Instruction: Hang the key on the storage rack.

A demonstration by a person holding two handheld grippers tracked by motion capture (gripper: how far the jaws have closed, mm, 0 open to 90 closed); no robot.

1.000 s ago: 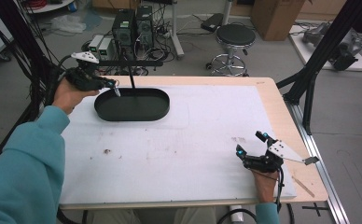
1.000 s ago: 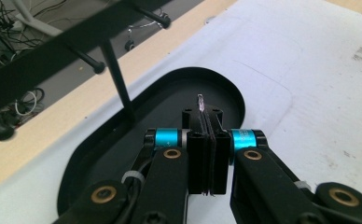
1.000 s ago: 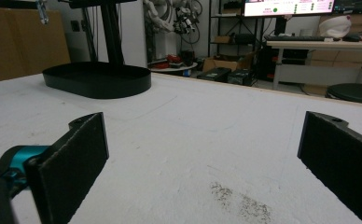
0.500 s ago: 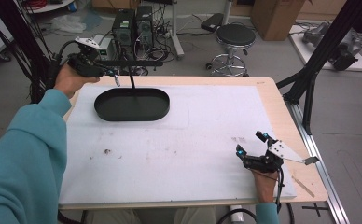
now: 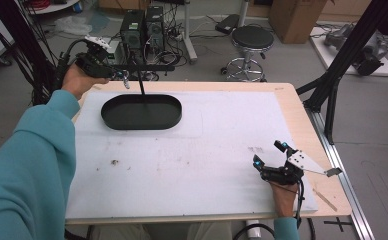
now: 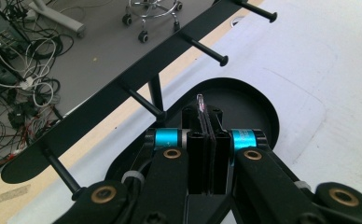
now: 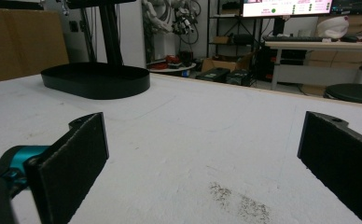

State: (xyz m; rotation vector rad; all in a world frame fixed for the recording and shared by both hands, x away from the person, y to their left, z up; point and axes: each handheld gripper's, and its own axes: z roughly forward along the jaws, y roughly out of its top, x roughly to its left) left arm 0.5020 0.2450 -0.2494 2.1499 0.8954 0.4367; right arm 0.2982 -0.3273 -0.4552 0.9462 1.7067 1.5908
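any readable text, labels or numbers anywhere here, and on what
No text can be read.
Monitor at the top of the right gripper view: rows of characters, too small and blurred to read.
Black tray, cardboard box: no lettering can be made out.

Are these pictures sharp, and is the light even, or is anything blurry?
High view: soft, even light, slightly grainy. Left gripper view: the stand is crisp, its closed jaws slightly soft. Right gripper view: the tray is sharp, while the near jaws are blurred.
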